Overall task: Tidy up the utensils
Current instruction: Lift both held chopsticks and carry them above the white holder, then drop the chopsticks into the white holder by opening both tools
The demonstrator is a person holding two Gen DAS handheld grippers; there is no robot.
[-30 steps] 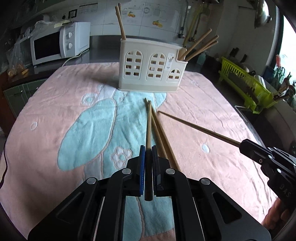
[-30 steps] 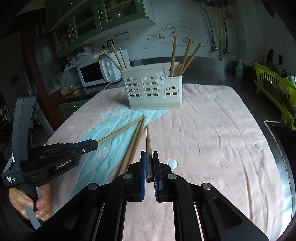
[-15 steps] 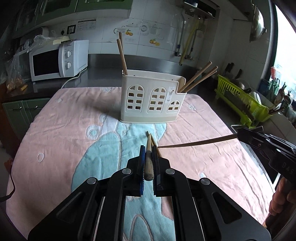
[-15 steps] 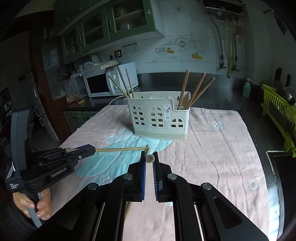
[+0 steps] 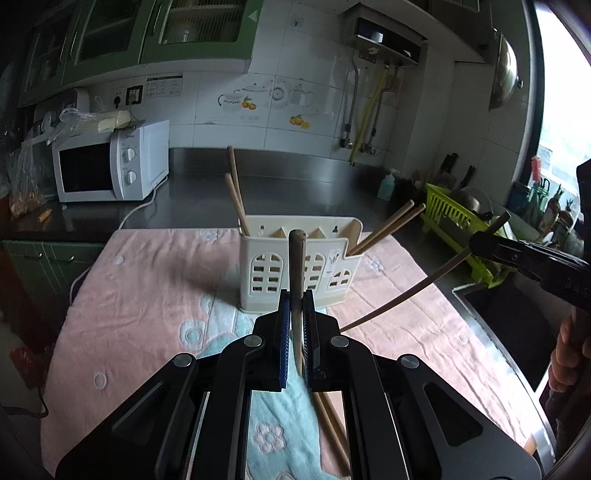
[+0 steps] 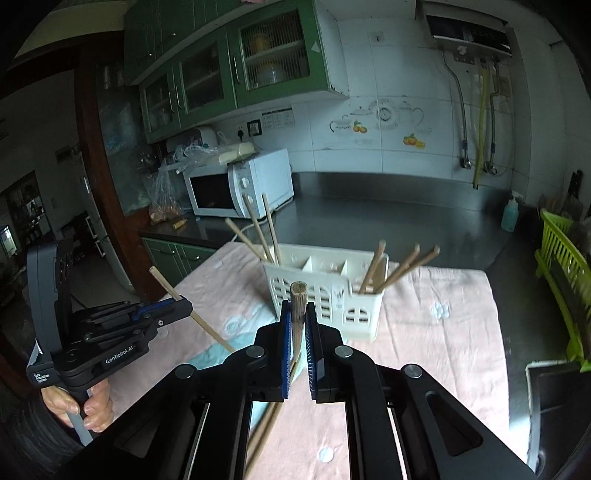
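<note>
Chopsticks tilted near-upright for dropping into cream holder (image 5: 299,266): left gripper (image 5: 294,334) pinches one (image 5: 296,273), right gripper (image 6: 296,338) seemingly another (image 6: 297,306), jaws narrow.

Matt wooden chopsticks (image 5: 296,280), glossy cream plastic holder (image 5: 299,273), fluffy terry-cloth towel (image 5: 147,295).

Home kitchen, marked by green glass-fronted wall cabinets (image 6: 236,70), white tiled wall with fruit decals (image 5: 258,103), a white microwave (image 5: 110,170) on a steel counter (image 6: 388,210), a lime-green dish rack (image 5: 458,218), and a wall-mounted water heater (image 6: 469,33) with exposed pipes.
</note>
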